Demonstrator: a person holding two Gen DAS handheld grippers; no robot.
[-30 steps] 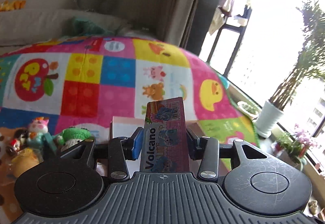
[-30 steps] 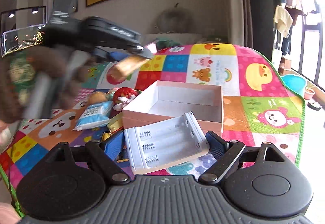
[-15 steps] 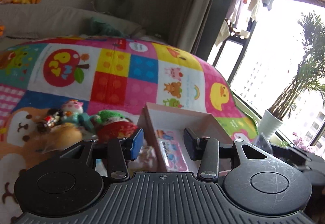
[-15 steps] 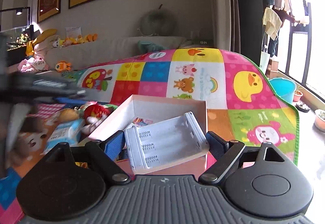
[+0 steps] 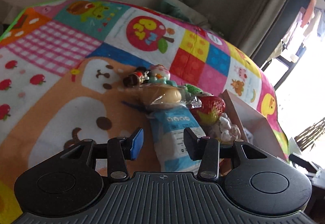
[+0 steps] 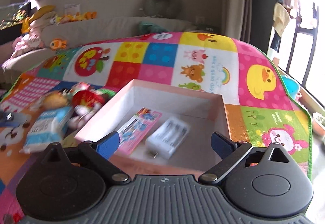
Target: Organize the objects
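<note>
A pink open box (image 6: 213, 98) stands on the colourful play mat. Inside it lie a pink "Volcano" card pack (image 6: 140, 128) and a white battery holder (image 6: 168, 136). My right gripper (image 6: 164, 142) is open and empty just above the box's near edge. My left gripper (image 5: 163, 143) is open and empty above a blue and white tissue pack (image 5: 178, 134), which lies between its fingers. The tissue pack also shows in the right wrist view (image 6: 46, 126). The box's corner shows in the left wrist view (image 5: 249, 120).
A pile of small toys lies left of the box: a wrapped bread bun (image 5: 162, 98), a red strawberry toy (image 5: 211, 110), small figurines (image 5: 150, 76) and a white crumpled piece (image 5: 225, 128). A sofa with plush toys (image 6: 61, 18) stands behind the mat. A blue bucket (image 6: 291, 88) stands at the right.
My left gripper let go of the card pack into the box and swung left over the tissue pack. My right gripper opened and the battery holder dropped into the box.
</note>
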